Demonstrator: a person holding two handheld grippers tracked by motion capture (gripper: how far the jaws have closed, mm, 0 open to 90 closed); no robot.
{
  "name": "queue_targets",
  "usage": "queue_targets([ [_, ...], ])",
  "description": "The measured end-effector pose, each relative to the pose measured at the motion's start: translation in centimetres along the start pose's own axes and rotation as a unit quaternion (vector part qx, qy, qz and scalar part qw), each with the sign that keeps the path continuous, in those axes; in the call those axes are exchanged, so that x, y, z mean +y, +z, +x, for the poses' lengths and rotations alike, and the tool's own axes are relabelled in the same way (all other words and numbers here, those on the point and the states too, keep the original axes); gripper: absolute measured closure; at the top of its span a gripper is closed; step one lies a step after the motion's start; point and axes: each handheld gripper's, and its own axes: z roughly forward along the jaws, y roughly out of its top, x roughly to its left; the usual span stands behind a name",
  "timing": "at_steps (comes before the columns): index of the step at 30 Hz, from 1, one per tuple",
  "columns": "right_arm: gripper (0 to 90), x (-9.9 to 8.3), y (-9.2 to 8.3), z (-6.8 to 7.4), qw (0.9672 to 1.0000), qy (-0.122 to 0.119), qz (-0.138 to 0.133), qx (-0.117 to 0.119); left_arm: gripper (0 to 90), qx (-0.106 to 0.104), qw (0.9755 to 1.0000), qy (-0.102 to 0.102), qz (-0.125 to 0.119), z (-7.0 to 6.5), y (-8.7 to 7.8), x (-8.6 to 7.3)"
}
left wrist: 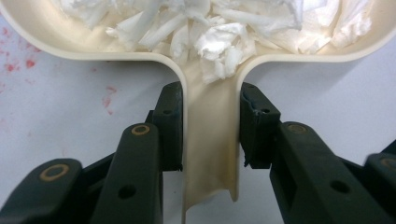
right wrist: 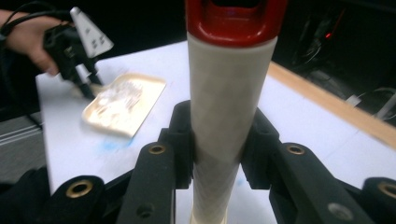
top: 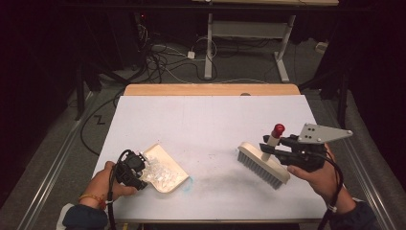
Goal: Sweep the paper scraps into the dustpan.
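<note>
Table [top: 210, 120] is seen from above, facing forward and down. Dustpan [left wrist: 210, 140] handle is viewed close-up from the left gripper camera. Brush [right wrist: 229, 116] handle is viewed close-up from the right; dustpan is shared.

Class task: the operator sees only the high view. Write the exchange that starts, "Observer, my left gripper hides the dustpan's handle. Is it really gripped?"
Observer: Yes. In the left gripper view the left gripper has both pads pressed on the dustpan by its cream handle.
Operator: Are the white scraps near the handle?
Observer: The paper scraps spill into the handle's channel.
Operator: And the brush?
Observer: The right gripper clamps the brush handle below its red cap.
</note>
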Motion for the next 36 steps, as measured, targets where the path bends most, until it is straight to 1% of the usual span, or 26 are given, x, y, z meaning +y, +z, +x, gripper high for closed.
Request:
queue_targets([
  [1, 70.0, -0.3, -0.4, -0.1, 1.0, 0.001, 0.005, 0.005, 63.2, 0.0, 1.0, -0.009, -0.002, 0.1, 0.0, 0.0],
  [3, 70.0, -0.8, -1.0, -0.1, 0.9998, 0.002, 0.017, 0.012, 63.2, -0.006, 0.9995, -0.031, -0.005, 0.3, 0.0, -0.1],
  [4, 69.9, -1.0, -1.2, -0.2, 0.9996, 0.002, 0.023, 0.015, 63.2, -0.01, 0.9988, -0.046, -0.009, 0.4, 0.0, -0.1],
  [5, 69.9, -1.3, -1.5, -0.3, 0.9994, -0.001, 0.028, 0.02, 63.1, -0.011, 0.9982, -0.057, -0.013, 0.5, 0.0, -0.1],
  [6, 70.0, -1.5, -1.6, -0.4, 0.9992, -0.002, 0.033, 0.023, 63.1, -0.007, 0.9975, -0.068, -0.019, 0.6, -0.1, -0.1],
  [8, 69.9, -1.9, -2.0, -0.6, 0.9986, -0.001, 0.043, 0.031, 62.9, -0.002, 0.9951, -0.092, -0.035, 0.9, -0.3, -0.3],
  [10, 69.9, -2.1, -2.2, -0.9, 0.9975, 0.004, 0.055, 0.044, 62.6, -0.004, 0.9936, -0.104, -0.044, 1.3, -0.3, -0.6],
  [11, 69.9, -2.3, -2.3, -1.1, 0.9967, 0.005, 0.06, 0.054, 62.4, -0.003, 0.9931, -0.108, -0.045, 1.4, -0.2, -0.6],
  [13, 69.8, -2.4, -2.4, -1.4, 0.9949, 0.0, 0.074, 0.068, 61.6, -0.001, 0.9914, -0.121, -0.051, 1.7, 0.0, -0.7],
  [16, 69.8, -2.4, -2.2, -2.0, 0.9941, 0.002, 0.082, 0.071, 61.3, -0.002, 0.9876, -0.14, -0.071, 2.2, 0.1, -0.9],
  [17, 69.7, -2.4, -2.1, -2.3, 0.9942, 0.001, 0.083, 0.069, 61.0, 0.0, 0.9851, -0.151, -0.083, 2.2, 0.1, -1.0],
  [18, 69.7, -2.4, -2.0, -2.6, 0.9942, 0.006, 0.083, 0.068, 60.4, -0.001, 0.982, -0.163, -0.094, 2.4, 0.1, -1.0],
  [19, 69.7, -2.5, -1.8, -2.9, 0.9939, 0.007, 0.086, 0.068, 58.1, -0.002, 0.9804, -0.173, -0.094, 2.5, 0.2, -1.0],
  [20, 69.7, -2.5, -1.6, -3.2, 0.9939, 0.008, 0.089, 0.065, 54.6, 0.004, 0.9798, -0.178, -0.091, 2.4, 0.4, -1.0],
  [21, 69.6, -2.6, -1.4, -3.5, 0.994, 0.011, 0.089, 0.063, 53.8, 0.005, 0.9787, -0.183, -0.093, 2.2, 0.5, -0.9],
  [22, 69.6, -2.6, -1.2, -3.8, 0.9941, 0.015, 0.088, 0.062, 52.0, 0.001, 0.9774, -0.186, -0.1, 2.0, 0.6, -0.9],
  [23, 69.5, -2.6, -1.1, -4.1, 0.9941, 0.018, 0.088, 0.061, 50.6, -0.001, 0.9776, -0.184, -0.102, 1.8, 0.6, -0.9],
  [26, 68.3, -2.6, -0.8, -4.9, 0.9945, 0.028, 0.088, 0.05, 45.3, -0.009, 0.9764, -0.181, -0.117, 0.9, 0.5, -0.9],
  [27, 67.1, -2.5, -0.5, -5.1, 0.9952, 0.03, 0.085, 0.038, 45.1, -0.011, 0.9774, -0.176, -0.116, 0.7, 0.5, -0.9],
  [29, 66.4, -2.4, -0.2, -5.5, 0.9955, 0.035, 0.085, 0.023, 43.8, -0.016, 0.9796, -0.161, -0.12, -0.1, 0.4, -0.9],
  [30, 65.6, -2.4, 0.0, -5.7, 0.9958, 0.038, 0.082, 0.017, 43.6, -0.017, 0.9816, -0.148, -0.12, -0.5, 0.4, -0.9],
  [31, 65.1, -2.4, 0.2, -5.9, 0.996, 0.04, 0.079, 0.007, 43.5, -0.016, 0.9825, -0.141, -0.121, -0.8, 0.5, -0.8],
  [32, 65.0, -2.4, 0.5, -6.0, 0.9958, 0.046, 0.079, -0.002, 43.3, -0.013, 0.9835, -0.137, -0.117, -1.1, 0.6, -0.8],
  [33, 64.8, -2.4, 0.7, -6.2, 0.9957, 0.051, 0.078, -0.008, 43.3, -0.006, 0.9853, -0.127, -0.114, -1.3, 0.7, -0.7],
  [34, 64.3, -2.5, 0.9, -6.4, 0.9955, 0.054, 0.076, -0.014, 43.3, -0.003, 0.9866, -0.118, -0.113, -1.6, 0.7, -0.7],
  [36, 63.4, -2.5, 1.4, -6.7, 0.9951, 0.059, 0.074, -0.031, 43.3, -0.005, 0.9877, -0.101, -0.119, -2.1, 0.8, -0.7],
])
